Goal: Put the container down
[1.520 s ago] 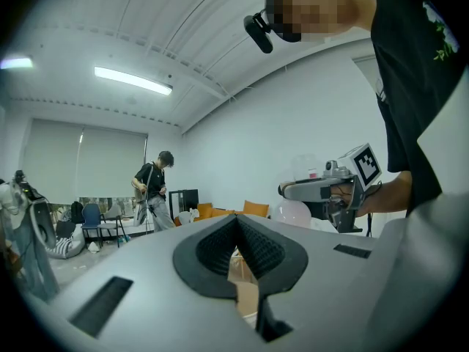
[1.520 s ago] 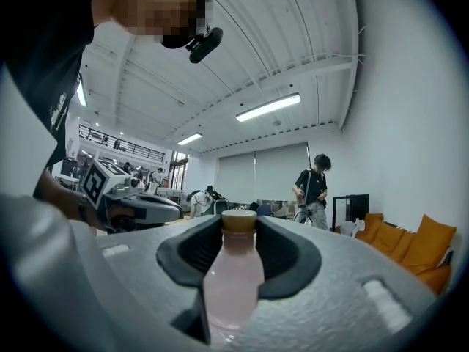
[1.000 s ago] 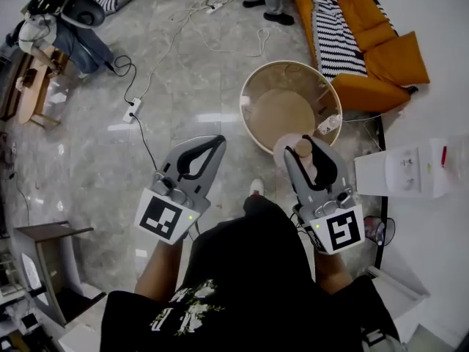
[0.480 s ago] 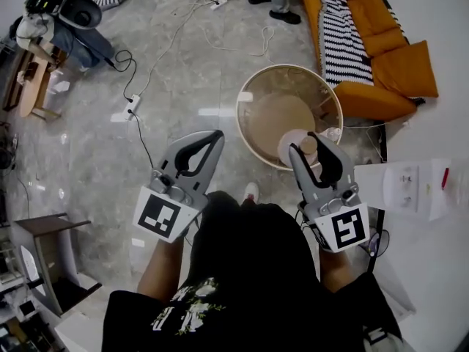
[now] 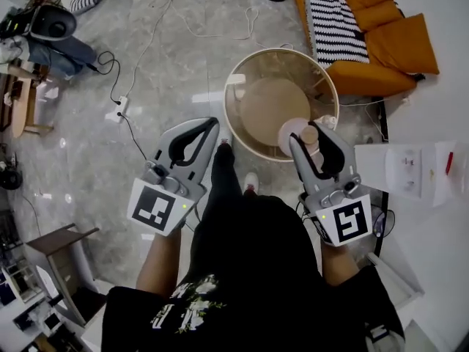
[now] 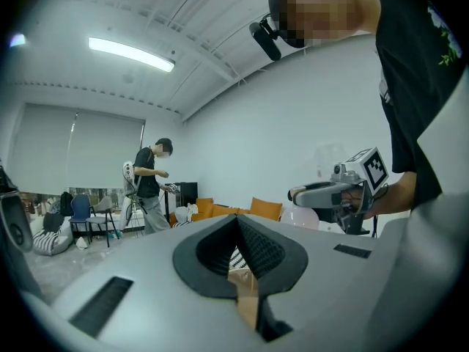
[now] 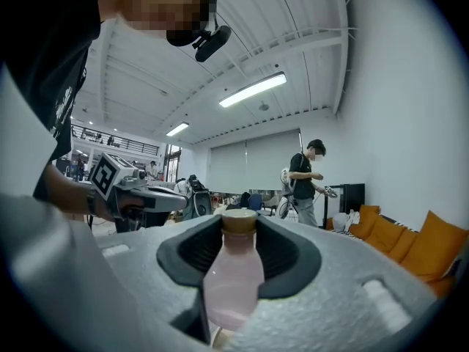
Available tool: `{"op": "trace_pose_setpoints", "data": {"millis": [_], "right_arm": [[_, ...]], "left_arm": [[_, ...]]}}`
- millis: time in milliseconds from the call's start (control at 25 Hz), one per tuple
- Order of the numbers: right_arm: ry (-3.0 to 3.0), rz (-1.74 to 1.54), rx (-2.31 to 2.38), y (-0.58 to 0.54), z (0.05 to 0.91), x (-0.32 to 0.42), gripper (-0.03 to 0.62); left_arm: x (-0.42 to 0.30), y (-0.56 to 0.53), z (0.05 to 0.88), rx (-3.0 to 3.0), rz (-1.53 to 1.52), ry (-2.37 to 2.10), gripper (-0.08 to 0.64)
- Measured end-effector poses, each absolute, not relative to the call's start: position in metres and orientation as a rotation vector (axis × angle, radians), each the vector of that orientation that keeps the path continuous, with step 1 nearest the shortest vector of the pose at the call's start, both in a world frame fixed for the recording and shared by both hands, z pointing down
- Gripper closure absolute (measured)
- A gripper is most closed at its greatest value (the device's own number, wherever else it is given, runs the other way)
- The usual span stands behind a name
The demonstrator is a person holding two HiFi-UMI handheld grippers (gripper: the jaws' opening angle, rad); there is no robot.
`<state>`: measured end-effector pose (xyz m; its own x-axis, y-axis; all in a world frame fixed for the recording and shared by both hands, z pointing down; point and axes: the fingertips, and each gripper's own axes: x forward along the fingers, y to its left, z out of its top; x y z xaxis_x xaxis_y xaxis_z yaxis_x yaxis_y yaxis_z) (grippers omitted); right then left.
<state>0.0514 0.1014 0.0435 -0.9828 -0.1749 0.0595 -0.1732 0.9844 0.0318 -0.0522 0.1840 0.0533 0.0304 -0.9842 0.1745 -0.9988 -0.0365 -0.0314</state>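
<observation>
Two handheld grippers reached forward over a grey marbled floor, seen from above the shoulders of the person carrying them. At far left, a white power strip lay on the floor with its cable trailing away. The left gripper was held out above the floor. Its own view showed the jaws clenched tip to tip with nothing between them.

Just right of it stood a round bin with a pale rim and a tan bottom. The right gripper hung over the bin's near right edge — its jaws grasping a pink container by the body. The container was upright, with its tan cap level with the jaw tips. It was held in the air, touching only the jaws.

Beyond the bin sat an orange sofa with a black-and-white striped cover. At far right was the corner of a white worktop bearing papers. In both gripper views another person stood in the background.
</observation>
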Motion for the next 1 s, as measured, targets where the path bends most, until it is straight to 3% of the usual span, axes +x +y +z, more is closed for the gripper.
{"op": "trace_pose_setpoints", "data": {"millis": [1000], "right_arm": [[-2.821,0.071,0.940,-0.070,0.092,-0.034,0.456]], "left_arm": [[-0.140,-0.056,0.090,2.644,0.316,-1.362,0.552]]}}
